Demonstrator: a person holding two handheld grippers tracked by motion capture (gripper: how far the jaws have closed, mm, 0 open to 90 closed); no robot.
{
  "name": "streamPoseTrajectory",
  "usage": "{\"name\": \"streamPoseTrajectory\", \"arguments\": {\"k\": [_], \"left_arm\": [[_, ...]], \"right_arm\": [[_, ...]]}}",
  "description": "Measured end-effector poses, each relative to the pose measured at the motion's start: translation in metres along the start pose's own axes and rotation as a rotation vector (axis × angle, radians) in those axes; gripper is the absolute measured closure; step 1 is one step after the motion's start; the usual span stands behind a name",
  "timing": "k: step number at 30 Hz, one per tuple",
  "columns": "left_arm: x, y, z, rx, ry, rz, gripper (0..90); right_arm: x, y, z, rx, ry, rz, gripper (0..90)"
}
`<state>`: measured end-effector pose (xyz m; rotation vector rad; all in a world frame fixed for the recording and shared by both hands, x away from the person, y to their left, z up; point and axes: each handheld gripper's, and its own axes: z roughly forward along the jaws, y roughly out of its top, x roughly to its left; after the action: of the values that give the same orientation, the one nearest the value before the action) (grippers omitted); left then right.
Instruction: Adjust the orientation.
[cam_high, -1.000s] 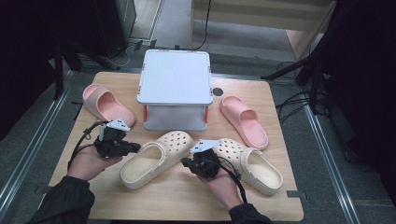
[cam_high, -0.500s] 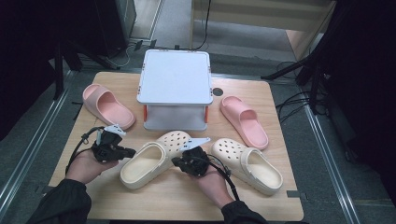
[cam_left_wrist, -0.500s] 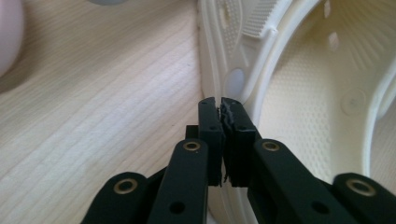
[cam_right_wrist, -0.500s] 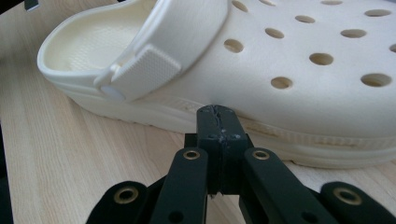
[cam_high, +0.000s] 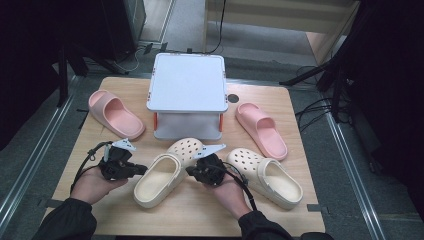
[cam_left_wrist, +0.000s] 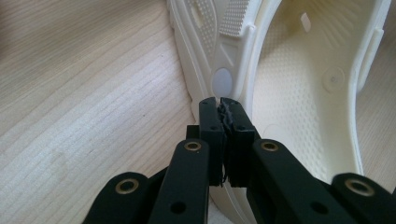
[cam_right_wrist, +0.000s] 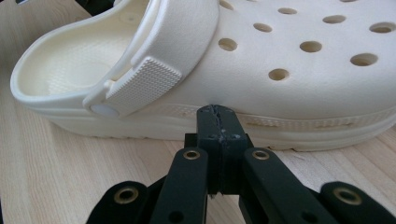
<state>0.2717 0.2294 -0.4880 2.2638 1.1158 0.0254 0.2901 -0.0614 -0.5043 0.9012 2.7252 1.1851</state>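
Observation:
A cream clog (cam_high: 165, 175) lies at an angle in the middle of the wooden table (cam_high: 305, 105), heel toward me. My left gripper (cam_high: 141, 170) is shut at its left side; in the left gripper view its tips (cam_left_wrist: 220, 100) touch the clog's rim (cam_left_wrist: 289, 93) just below the strap rivet, with nothing between them. My right gripper (cam_high: 191, 170) is shut against the clog's right side. In the right gripper view its tips (cam_right_wrist: 217, 110) press on the sole edge of the clog (cam_right_wrist: 303, 70), under the holed toe cap.
A second cream clog (cam_high: 270, 175) lies to the right of my right hand. A white two-level stand (cam_high: 187, 87) sits at the back centre, with one pink slide (cam_high: 115, 114) to its left and another (cam_high: 261, 129) to its right.
My right gripper has moved left from the right clog to the side of the middle clog. My left gripper has come down and toward the same clog's other side.

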Motion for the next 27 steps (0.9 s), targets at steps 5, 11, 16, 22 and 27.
{"name": "streamPoseTrajectory", "arguments": {"k": [5,11,16,22,27], "left_arm": [[-0.004,-0.001,0.002,-0.001,-0.035,-0.002,88.2],[-0.016,0.000,0.009,0.003,-0.087,0.023,88.0],[-0.019,0.000,0.010,0.008,-0.106,0.016,88.7],[-0.028,-0.001,0.012,0.026,-0.136,0.029,88.3],[-0.031,-0.001,0.014,0.029,-0.161,0.038,84.5]], "right_arm": [[-0.003,0.000,-0.001,0.000,-0.009,0.012,90.0],[-0.014,0.001,-0.003,-0.016,-0.035,0.051,90.0],[-0.019,0.003,-0.001,-0.029,-0.032,0.085,90.0],[-0.017,0.006,0.001,-0.024,-0.067,0.068,90.0],[-0.019,0.008,0.001,-0.022,-0.076,0.062,90.0]]}}
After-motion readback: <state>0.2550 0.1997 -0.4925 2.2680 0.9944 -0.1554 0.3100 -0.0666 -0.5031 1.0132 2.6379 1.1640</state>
